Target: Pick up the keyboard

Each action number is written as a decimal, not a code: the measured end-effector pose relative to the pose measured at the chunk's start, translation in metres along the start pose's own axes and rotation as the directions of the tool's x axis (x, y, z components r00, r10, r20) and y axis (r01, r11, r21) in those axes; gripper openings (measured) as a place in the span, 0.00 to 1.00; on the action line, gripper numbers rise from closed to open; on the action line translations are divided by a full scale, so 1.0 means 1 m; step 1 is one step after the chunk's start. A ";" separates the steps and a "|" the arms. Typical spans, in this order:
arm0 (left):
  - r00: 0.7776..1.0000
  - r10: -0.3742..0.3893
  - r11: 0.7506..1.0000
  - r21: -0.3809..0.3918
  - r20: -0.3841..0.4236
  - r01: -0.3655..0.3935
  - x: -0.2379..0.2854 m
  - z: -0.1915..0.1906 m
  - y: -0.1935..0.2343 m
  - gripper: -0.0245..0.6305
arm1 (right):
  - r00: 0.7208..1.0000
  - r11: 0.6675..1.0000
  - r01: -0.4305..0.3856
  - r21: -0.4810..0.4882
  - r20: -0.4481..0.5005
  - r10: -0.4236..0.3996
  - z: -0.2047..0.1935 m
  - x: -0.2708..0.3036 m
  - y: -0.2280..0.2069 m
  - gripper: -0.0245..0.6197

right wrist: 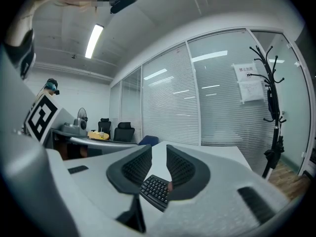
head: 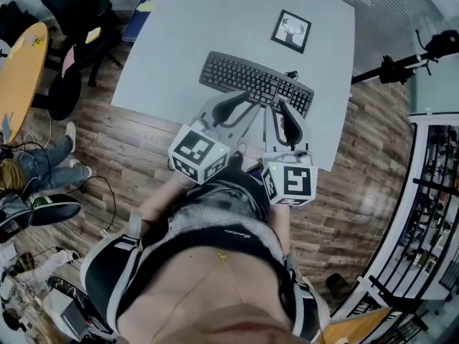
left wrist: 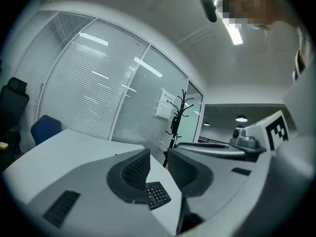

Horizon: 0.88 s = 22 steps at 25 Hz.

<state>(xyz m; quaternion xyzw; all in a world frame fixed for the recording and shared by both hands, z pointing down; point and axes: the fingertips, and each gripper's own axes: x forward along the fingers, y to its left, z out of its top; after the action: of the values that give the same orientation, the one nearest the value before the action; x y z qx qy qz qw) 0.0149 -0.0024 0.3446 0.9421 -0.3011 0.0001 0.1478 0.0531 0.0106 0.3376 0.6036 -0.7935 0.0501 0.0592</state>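
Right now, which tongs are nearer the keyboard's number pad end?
Right. The right tongs are at the near edge of the keyboard, just by the number pad; the left tongs are at that edge around its middle.

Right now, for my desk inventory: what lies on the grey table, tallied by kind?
keyboard: 1
framed picture: 1
Total on the table: 2
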 end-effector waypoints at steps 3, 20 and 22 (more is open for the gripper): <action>1.000 0.009 1.000 -0.002 0.000 -0.009 0.011 0.000 0.001 0.17 | 1.000 1.000 -0.011 0.003 0.002 0.011 0.000 0.005 -0.011 0.19; 0.998 0.069 0.998 0.001 0.012 -0.069 0.078 -0.002 -0.001 0.17 | 0.996 0.996 -0.086 -0.006 0.014 0.086 -0.002 0.026 -0.074 0.19; 0.998 0.067 0.998 -0.004 0.009 -0.067 0.082 -0.003 -0.001 0.17 | 0.996 0.996 -0.084 0.002 0.013 0.084 -0.004 0.028 -0.078 0.19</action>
<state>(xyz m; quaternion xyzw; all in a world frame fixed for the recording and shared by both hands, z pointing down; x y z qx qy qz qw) 0.0824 -0.0470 0.3549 0.9312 -0.3332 0.0005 0.1480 0.1211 -0.0358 0.3467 0.5702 -0.8184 0.0496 0.0512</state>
